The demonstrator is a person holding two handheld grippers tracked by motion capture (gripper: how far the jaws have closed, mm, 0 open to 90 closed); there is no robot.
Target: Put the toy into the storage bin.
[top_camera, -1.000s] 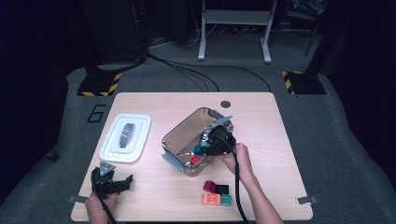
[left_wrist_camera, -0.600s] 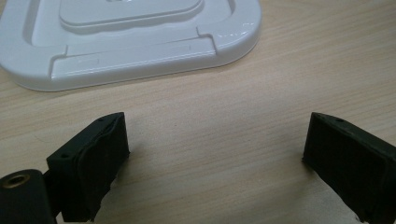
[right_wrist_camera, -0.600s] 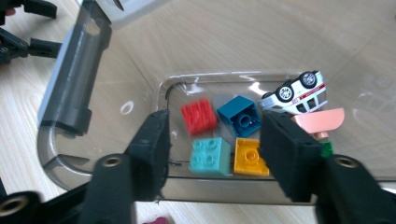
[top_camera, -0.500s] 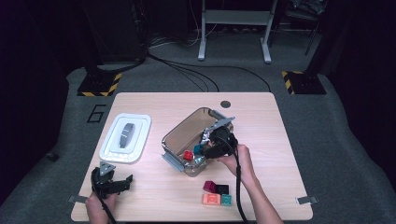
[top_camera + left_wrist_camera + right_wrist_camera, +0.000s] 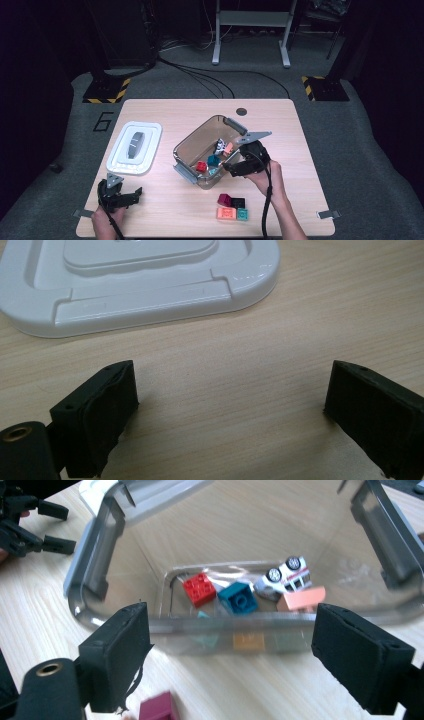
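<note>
The clear bin (image 5: 210, 150) is set near the middle of the counter (image 5: 300, 130), and small toys are being put into it. A red block (image 5: 199, 589), a blue block (image 5: 238, 598), a peach block (image 5: 301, 600) and a little white car (image 5: 285, 575), tipped on its side, are seen on its floor. The red block lies loose, with nothing touching it.

The right tool (image 5: 234, 167) is held just at the bin's near wall. Its jaws have just been opening, and they stand wide apart now — nothing is held between them. It looks as if a block was let go so that it could drop in.

Four more blocks (image 5: 231, 207) are waiting in a tight bunch on the counter, near the right hand (image 5: 267, 177), so they can be reached easily. They are probably meant to be picked up next.

The white lid (image 5: 134, 147) is laid flat to the left, well apart from the bin, so the top is kept open. The left tool (image 5: 120, 195) is rested on the counter just below the lid — wide open too, and empty.
</note>
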